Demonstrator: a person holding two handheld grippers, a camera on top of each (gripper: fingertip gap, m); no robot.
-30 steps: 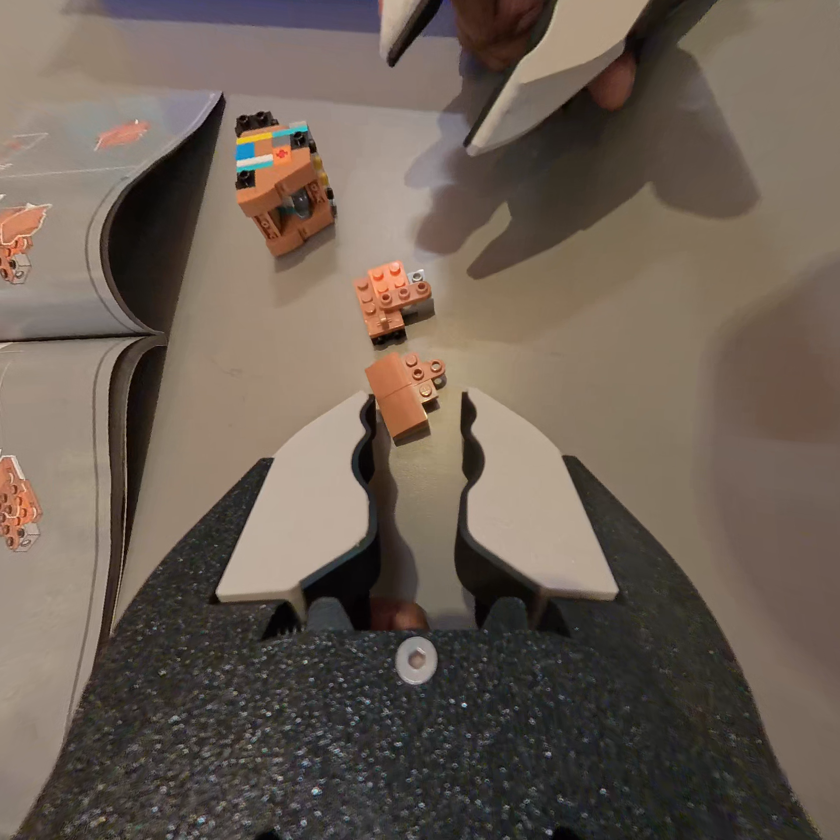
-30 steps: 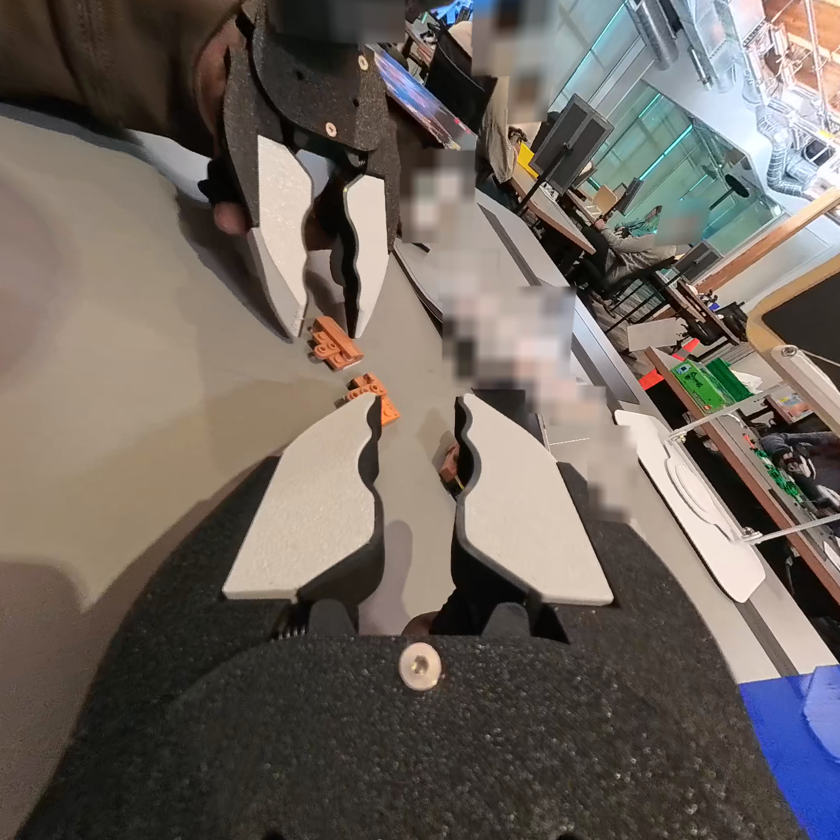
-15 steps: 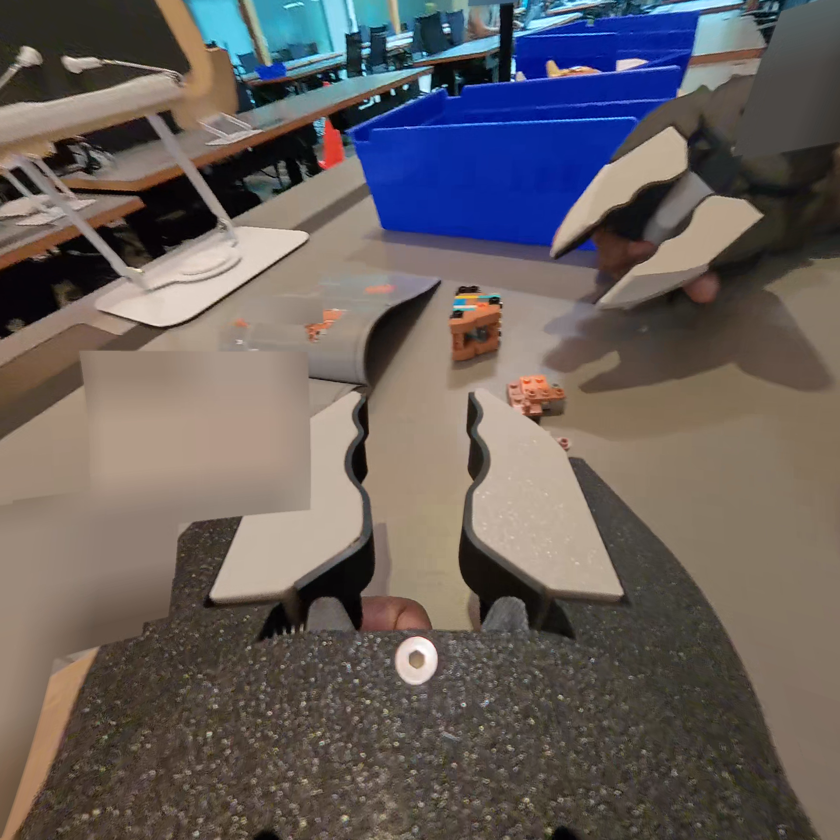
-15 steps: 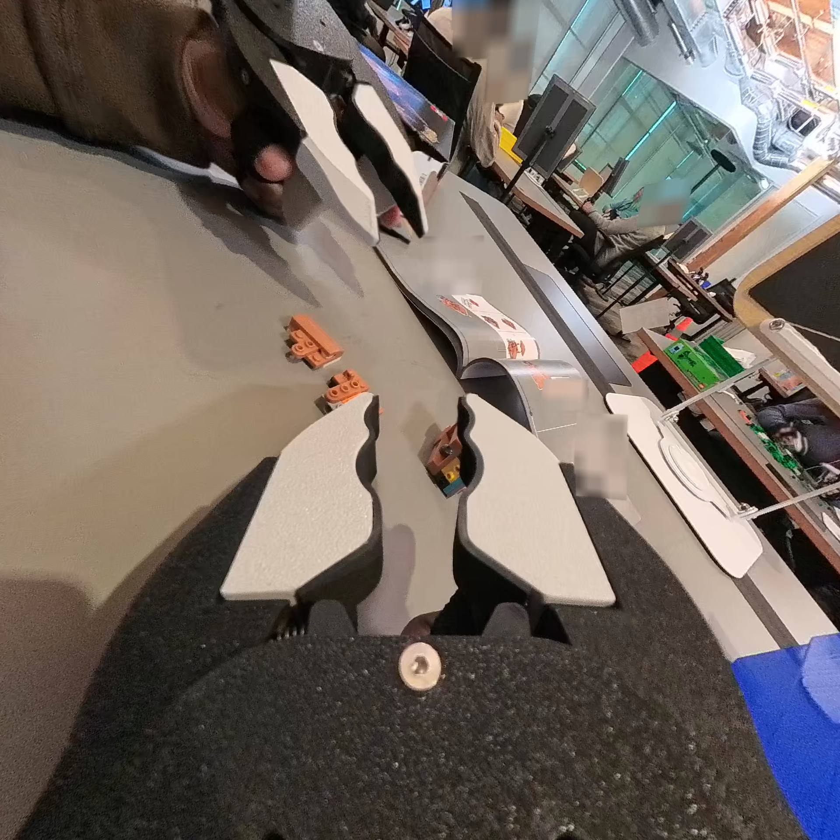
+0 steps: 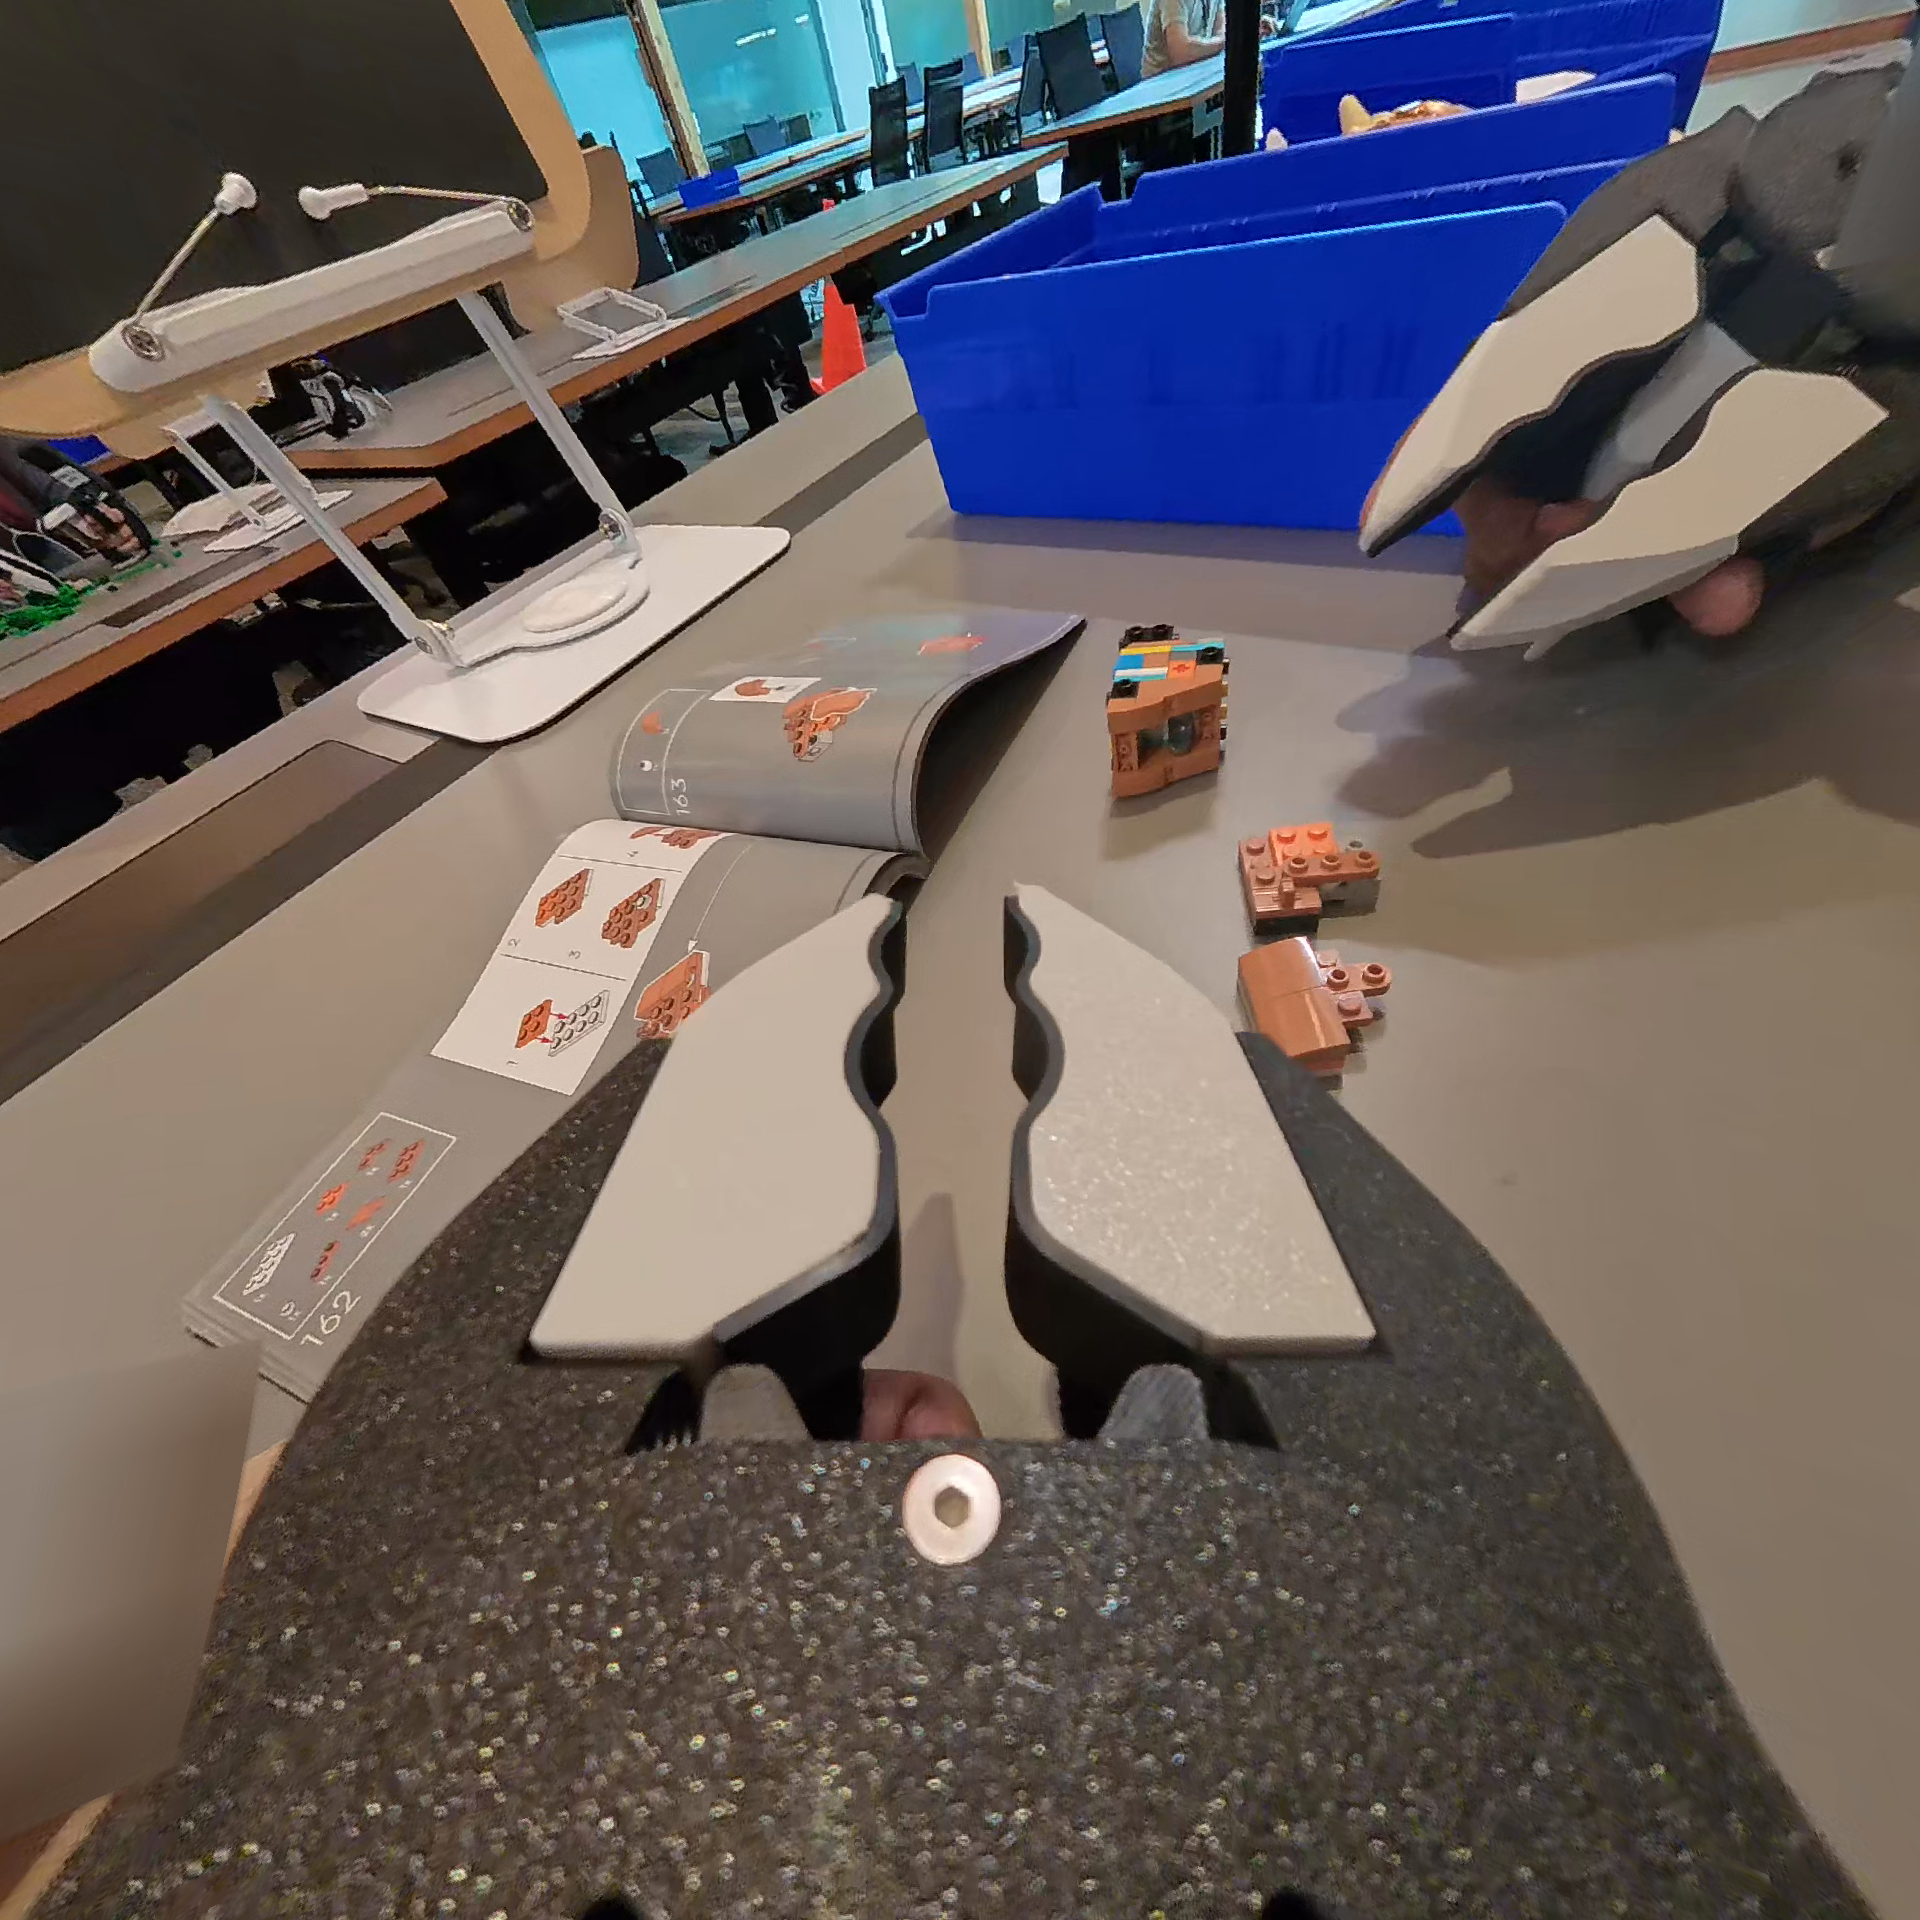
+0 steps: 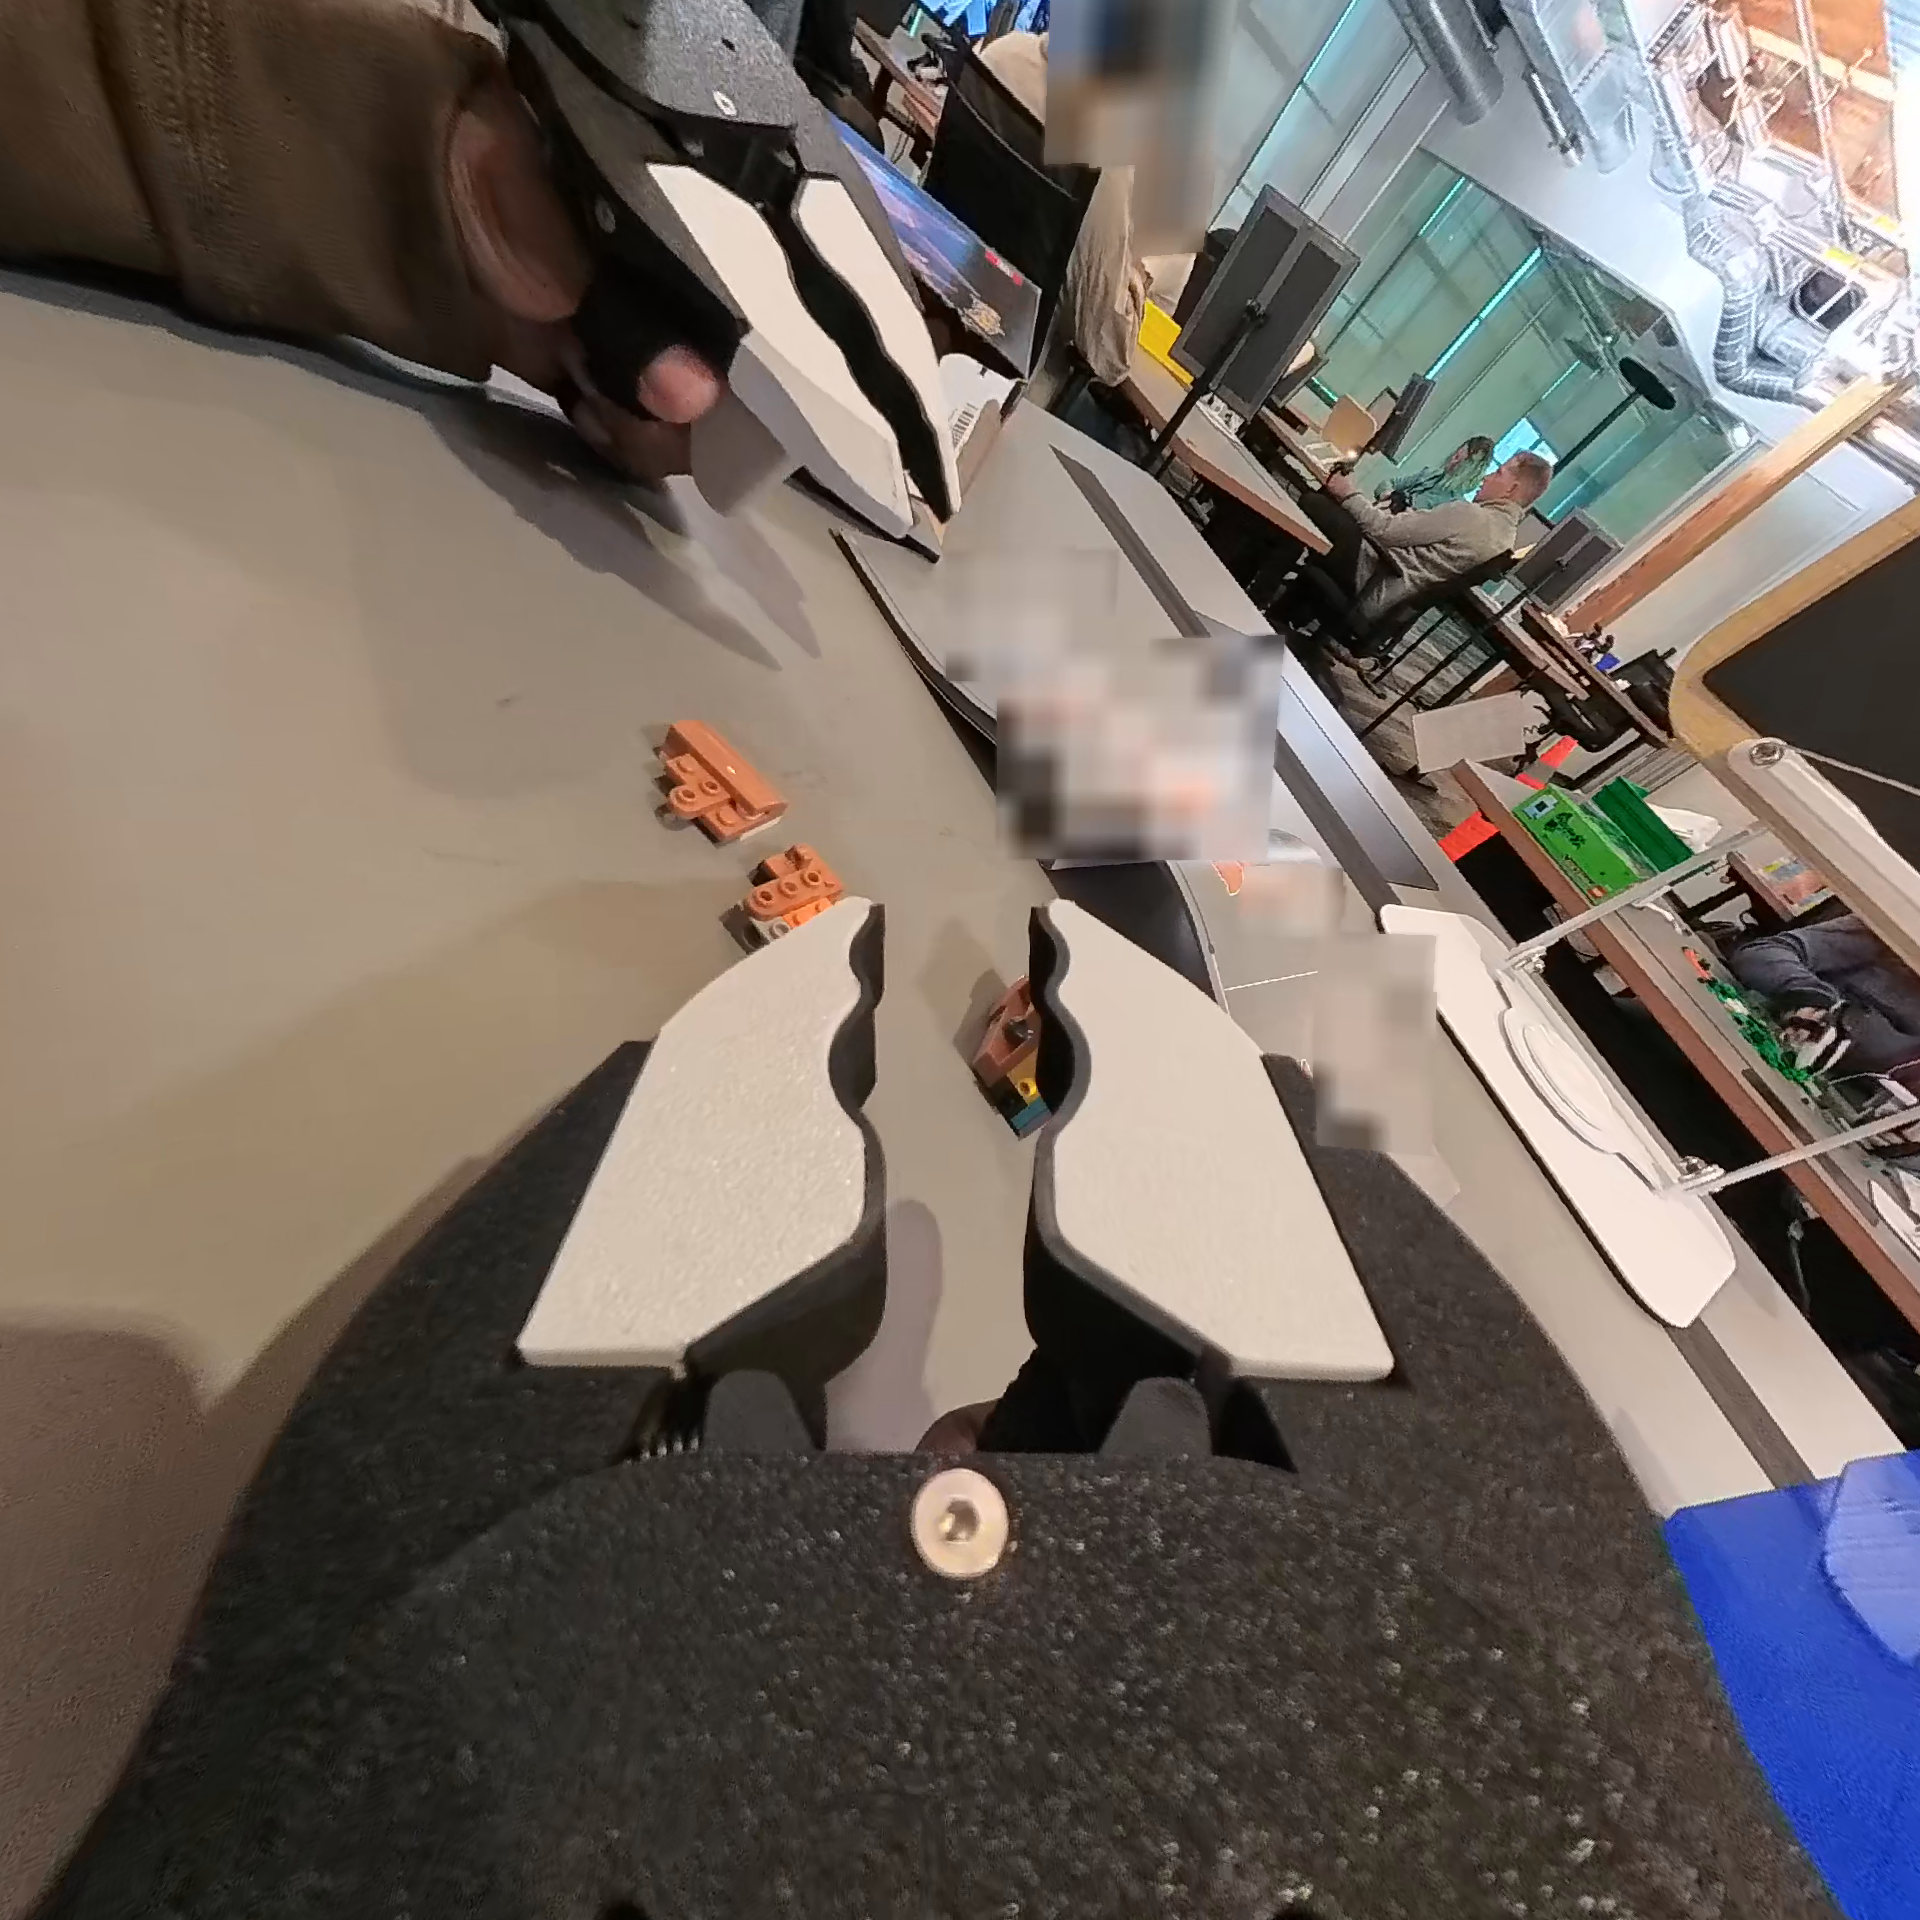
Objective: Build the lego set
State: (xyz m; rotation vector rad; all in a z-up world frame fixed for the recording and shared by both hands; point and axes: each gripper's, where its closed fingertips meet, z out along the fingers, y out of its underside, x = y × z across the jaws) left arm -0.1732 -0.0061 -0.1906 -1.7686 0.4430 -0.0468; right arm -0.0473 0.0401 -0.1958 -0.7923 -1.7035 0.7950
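Three brown lego pieces lie on the grey table (image 5: 1610, 1143). The largest is a blocky assembly with coloured bricks on top (image 5: 1166, 710), also seen partly behind my right finger (image 6: 1006, 1051). A small studded assembly (image 5: 1307, 871) (image 6: 792, 890) lies nearer. A sloped brown piece with a studded plate (image 5: 1311, 997) (image 6: 715, 793) lies just right of my left gripper (image 5: 951, 904), which is open and empty above the table. My right gripper (image 6: 954, 914) is open and empty and shows at the far right of the left wrist view (image 5: 1423, 582). The open instruction booklet (image 5: 727, 831) lies to the left.
Blue bins (image 5: 1195, 384) stand at the back of the table. A white stand with a flat base (image 5: 582, 634) sits at the table's left edge. The left gripper shows held by a hand in the right wrist view (image 6: 894, 457). People sit at desks beyond. Across from one pair of fingers to the other is roughly 15 cm.
My left gripper has lifted and drawn back from the sloped brown piece and swung left toward the booklet. My right gripper has barely moved. Both stay open.
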